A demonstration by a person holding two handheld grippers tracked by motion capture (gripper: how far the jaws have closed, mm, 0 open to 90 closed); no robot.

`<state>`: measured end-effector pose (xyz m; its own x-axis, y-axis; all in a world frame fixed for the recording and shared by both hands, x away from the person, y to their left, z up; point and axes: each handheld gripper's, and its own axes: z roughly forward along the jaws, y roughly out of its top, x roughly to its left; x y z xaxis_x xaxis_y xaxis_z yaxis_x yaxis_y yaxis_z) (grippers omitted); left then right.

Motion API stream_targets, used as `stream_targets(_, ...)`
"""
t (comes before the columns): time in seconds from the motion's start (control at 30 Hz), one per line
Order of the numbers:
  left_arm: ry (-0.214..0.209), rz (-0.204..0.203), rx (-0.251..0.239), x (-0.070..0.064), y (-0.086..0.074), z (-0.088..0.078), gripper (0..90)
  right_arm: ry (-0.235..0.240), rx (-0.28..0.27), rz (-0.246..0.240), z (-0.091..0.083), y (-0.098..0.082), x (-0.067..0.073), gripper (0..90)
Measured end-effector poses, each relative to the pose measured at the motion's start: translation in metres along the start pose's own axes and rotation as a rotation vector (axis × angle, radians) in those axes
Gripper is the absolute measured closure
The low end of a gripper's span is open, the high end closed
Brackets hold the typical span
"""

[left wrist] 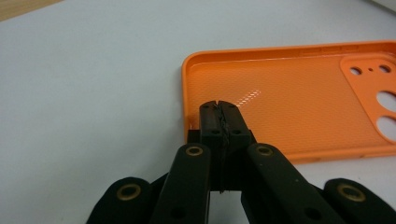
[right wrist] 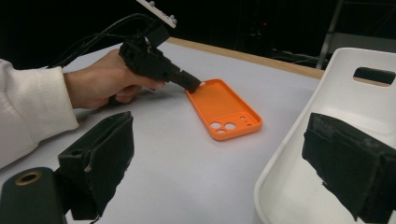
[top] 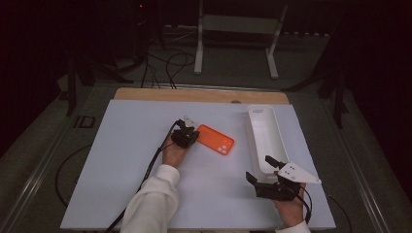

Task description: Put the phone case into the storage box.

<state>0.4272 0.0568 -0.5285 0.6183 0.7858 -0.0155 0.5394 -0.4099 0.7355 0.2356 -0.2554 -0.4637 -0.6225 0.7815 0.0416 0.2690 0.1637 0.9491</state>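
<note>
An orange phone case [top: 216,140] [left wrist: 289,102] [right wrist: 224,105] lies inside-up on the white table, its camera holes toward the right. My left gripper [top: 193,134] [left wrist: 219,109] [right wrist: 192,86] is shut, its jaws pressed together with nothing seen between them. Its tips sit at the case's left short end, just over the rim. My right gripper [top: 261,170] [right wrist: 224,172] stands open at the near end of a long white tray [top: 265,133] [right wrist: 355,116]. One jaw is outside the tray's wall and the other over its inside. The tray looks empty.
The white table top [top: 121,160] has a wooden strip [top: 194,94] along its far edge. A white metal stand [top: 199,48] and cables lie on the floor beyond. A cable trails from the left gripper toward the near edge.
</note>
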Motion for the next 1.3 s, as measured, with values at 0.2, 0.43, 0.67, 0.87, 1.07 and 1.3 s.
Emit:
stream_targets(0.2, 0.004, 0.024, 0.031, -0.003, -0.001, -0.005, 90.0, -0.001, 0.002, 0.0, 0.0, 0.0, 0.0, 8.9)
stream_targets(0.43, -0.003, 0.034, 0.044, -0.006, -0.006, -0.013, 90.0, -0.002, 0.002, -0.002, 0.0, 0.0, 0.0, 8.9)
stream_targets(0.67, -0.007, 0.067, 0.07, -0.013, -0.012, -0.024, 90.0, 0.001, 0.002, -0.005, 0.001, 0.0, 0.001, 8.9)
stream_targets(0.87, -0.004, 0.072, 0.089, -0.016, -0.019, -0.035, 90.0, 0.003, 0.003, -0.009, 0.001, 0.0, 0.002, 8.9)
stream_targets(1.07, 0.007, 0.075, 0.109, -0.018, -0.027, -0.046, 90.0, 0.004, 0.003, -0.008, 0.002, 0.0, 0.003, 8.9)
stream_targets(1.3, 0.01, 0.095, 0.117, -0.022, -0.036, -0.057, 90.0, 0.007, 0.01, -0.011, 0.003, 0.0, 0.005, 8.9)
